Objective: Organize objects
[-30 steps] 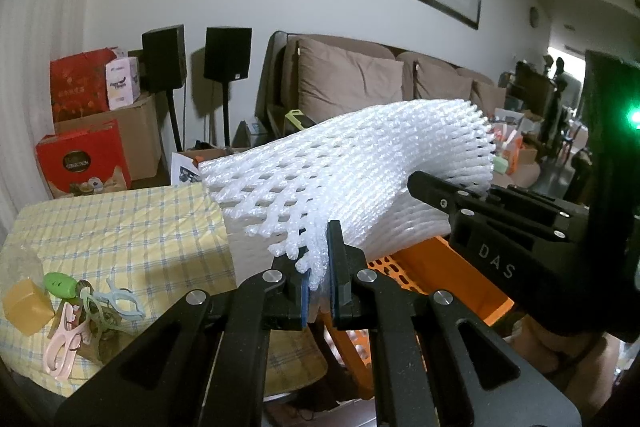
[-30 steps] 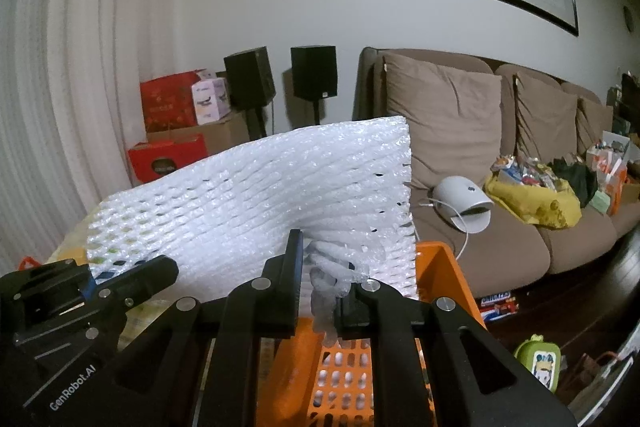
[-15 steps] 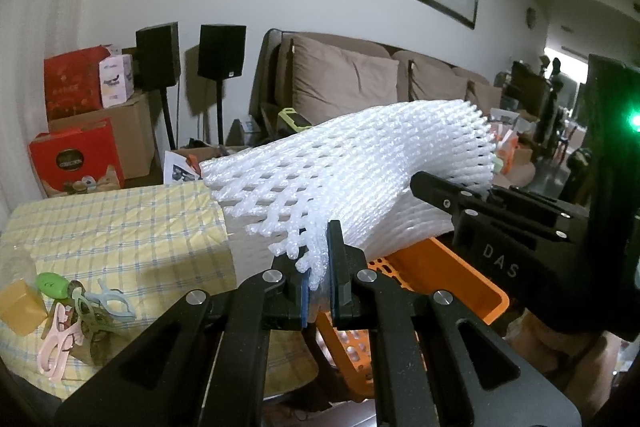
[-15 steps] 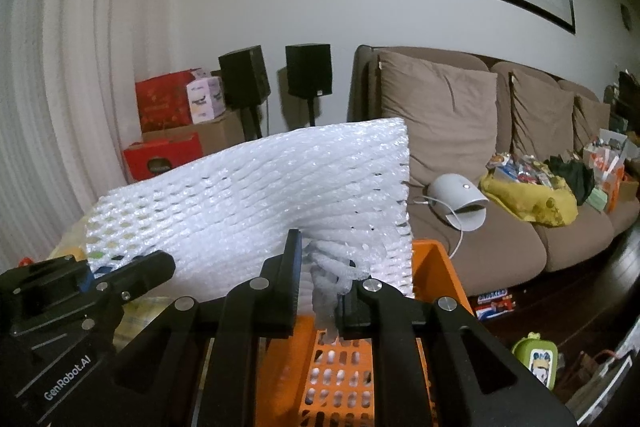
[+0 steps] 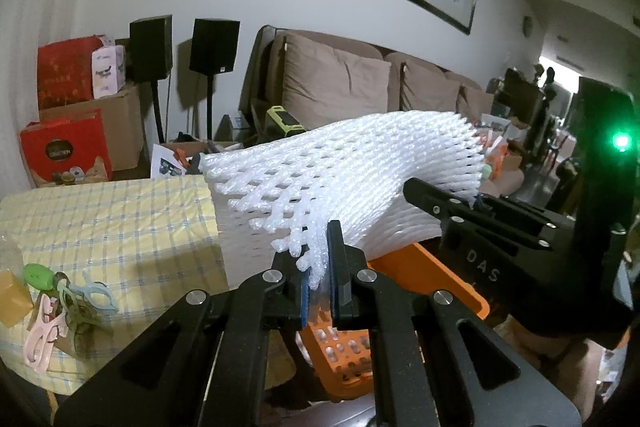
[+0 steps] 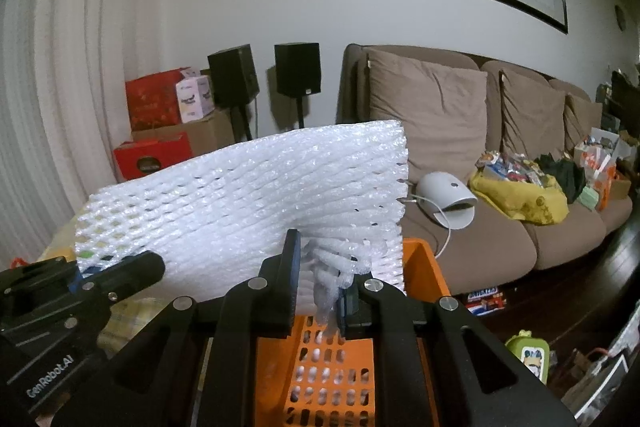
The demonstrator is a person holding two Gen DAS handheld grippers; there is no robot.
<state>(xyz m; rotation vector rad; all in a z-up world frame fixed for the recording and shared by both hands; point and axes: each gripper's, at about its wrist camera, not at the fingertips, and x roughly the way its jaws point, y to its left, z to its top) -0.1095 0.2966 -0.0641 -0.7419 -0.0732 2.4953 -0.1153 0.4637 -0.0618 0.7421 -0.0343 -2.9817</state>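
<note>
Both ends of the white foam net (image 5: 352, 183) were pinched, so it hung stretched in the air between the two tools, above the orange basket (image 6: 332, 379) and beside the checked tablecloth (image 5: 120, 227). Over the last second almost nothing had shifted: the net kept the same sag and the same place over the basket, and only the room behind slid a little in the left view. The left gripper (image 5: 318, 291) stayed clamped tight on one bunched edge; the right gripper (image 6: 318, 291) held the other edge, its jaws hardly looser than before. By my reading the net was poised for lowering into the basket, with letting go not yet begun. Clothes pegs (image 5: 60, 303) lay untouched on the cloth.
</note>
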